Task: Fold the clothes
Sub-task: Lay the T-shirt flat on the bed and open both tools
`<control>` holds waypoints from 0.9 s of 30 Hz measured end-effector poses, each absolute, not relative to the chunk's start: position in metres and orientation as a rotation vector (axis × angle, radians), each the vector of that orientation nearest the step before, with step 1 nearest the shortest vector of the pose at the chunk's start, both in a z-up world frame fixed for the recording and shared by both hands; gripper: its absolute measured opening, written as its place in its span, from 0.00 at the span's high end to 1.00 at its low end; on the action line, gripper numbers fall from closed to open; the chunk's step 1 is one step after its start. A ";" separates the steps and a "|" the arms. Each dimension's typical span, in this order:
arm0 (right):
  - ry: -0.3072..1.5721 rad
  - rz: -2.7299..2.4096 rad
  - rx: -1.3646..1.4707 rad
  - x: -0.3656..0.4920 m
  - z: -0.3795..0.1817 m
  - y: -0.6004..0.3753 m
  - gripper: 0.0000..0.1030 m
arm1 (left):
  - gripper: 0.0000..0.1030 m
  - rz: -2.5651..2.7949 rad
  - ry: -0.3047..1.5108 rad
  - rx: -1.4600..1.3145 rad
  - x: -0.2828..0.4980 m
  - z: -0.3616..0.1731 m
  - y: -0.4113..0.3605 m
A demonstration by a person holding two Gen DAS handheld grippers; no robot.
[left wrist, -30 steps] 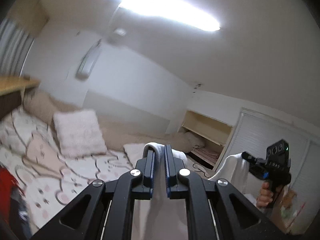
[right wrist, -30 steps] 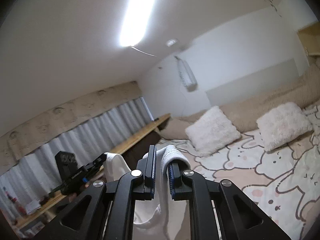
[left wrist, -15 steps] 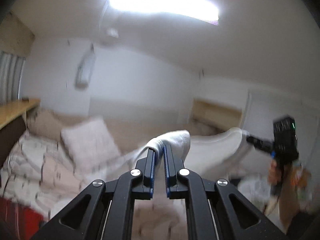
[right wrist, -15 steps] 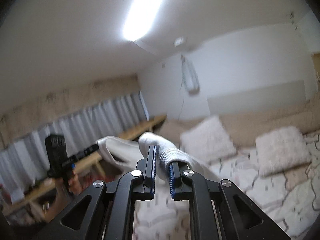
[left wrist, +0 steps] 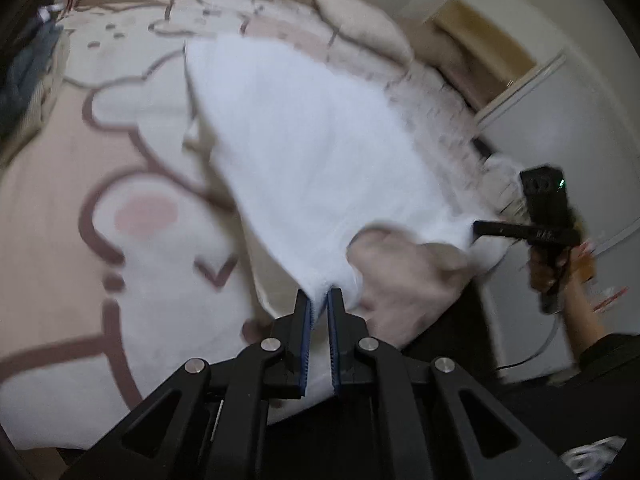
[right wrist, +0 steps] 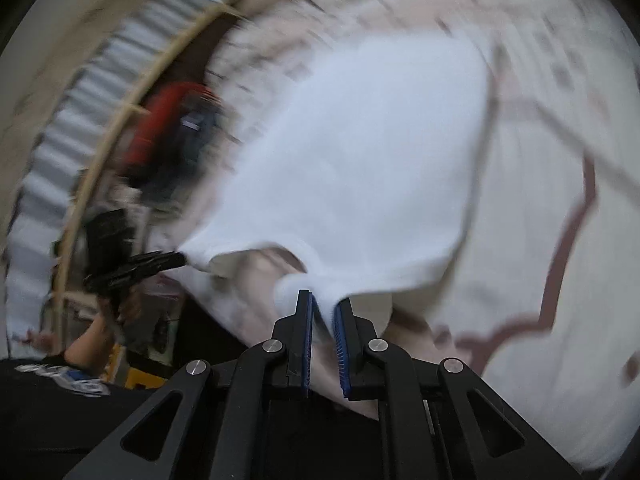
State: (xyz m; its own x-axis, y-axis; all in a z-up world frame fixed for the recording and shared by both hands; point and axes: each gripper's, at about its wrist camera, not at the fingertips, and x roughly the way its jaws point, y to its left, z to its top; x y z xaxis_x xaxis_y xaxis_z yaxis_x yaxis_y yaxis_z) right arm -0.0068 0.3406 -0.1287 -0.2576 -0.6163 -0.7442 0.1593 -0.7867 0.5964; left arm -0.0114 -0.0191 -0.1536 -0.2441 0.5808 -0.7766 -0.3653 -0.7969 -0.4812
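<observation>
White garment (left wrist: 320, 152) was clamped at one shoulder edge by left gripper (left wrist: 319, 304), the other by right gripper (right wrist: 325, 308), spread out ahead over bedspread (left wrist: 60, 208).

Inspector: State the colours at your fingers.

Me: My left gripper (left wrist: 319, 300) is black with blue pads on the fingers (left wrist: 305, 336); my right gripper (right wrist: 324, 304) the same. The garment (left wrist: 320, 152) between them is plain white, no print.

Inspector: And beneath it?

Me: The bed cover (left wrist: 52, 208) is pale pink and cream, with white cartoon animals outlined in brown, one with a pink cheek spot. The pillows (left wrist: 360, 24) are beige.

Inspector: Anything else coloured?

Me: A red and dark heap (right wrist: 172, 128), blurred, beside grey-striped curtains (right wrist: 60, 132).
</observation>
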 end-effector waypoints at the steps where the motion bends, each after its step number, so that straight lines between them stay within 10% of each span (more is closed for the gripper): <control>1: -0.575 -2.085 1.524 -0.007 -0.136 0.341 0.88 | 0.92 2.076 -0.249 -1.422 -0.009 -0.159 -0.015; 12: -0.650 -2.360 1.297 -0.065 -0.088 0.358 0.88 | 0.92 2.244 -0.330 -1.193 -0.093 -0.112 -0.024; 21: -0.416 -2.440 1.600 -0.114 -0.157 0.342 0.84 | 0.92 2.257 -0.371 -1.408 -0.134 -0.169 -0.029; 23: -0.424 -2.427 1.608 -0.114 -0.162 0.343 0.65 | 0.87 2.261 -0.382 -1.406 -0.129 -0.166 -0.035; 25: -0.422 -2.433 1.584 -0.112 -0.157 0.345 0.30 | 0.43 2.293 -0.355 -1.395 -0.122 -0.158 -0.041; 27: -0.394 -2.459 1.567 -0.108 -0.147 0.347 0.16 | 0.34 2.357 -0.264 -1.329 -0.108 -0.143 -0.047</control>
State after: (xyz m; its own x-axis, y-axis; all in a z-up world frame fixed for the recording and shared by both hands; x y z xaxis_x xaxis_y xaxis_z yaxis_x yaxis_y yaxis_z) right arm -0.1081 0.3470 -0.1474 -0.4184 -0.3066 -0.8550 0.0244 -0.9448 0.3268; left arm -0.1081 -0.0470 -0.1429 -0.4550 0.4466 -0.7704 -0.2652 -0.8939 -0.3615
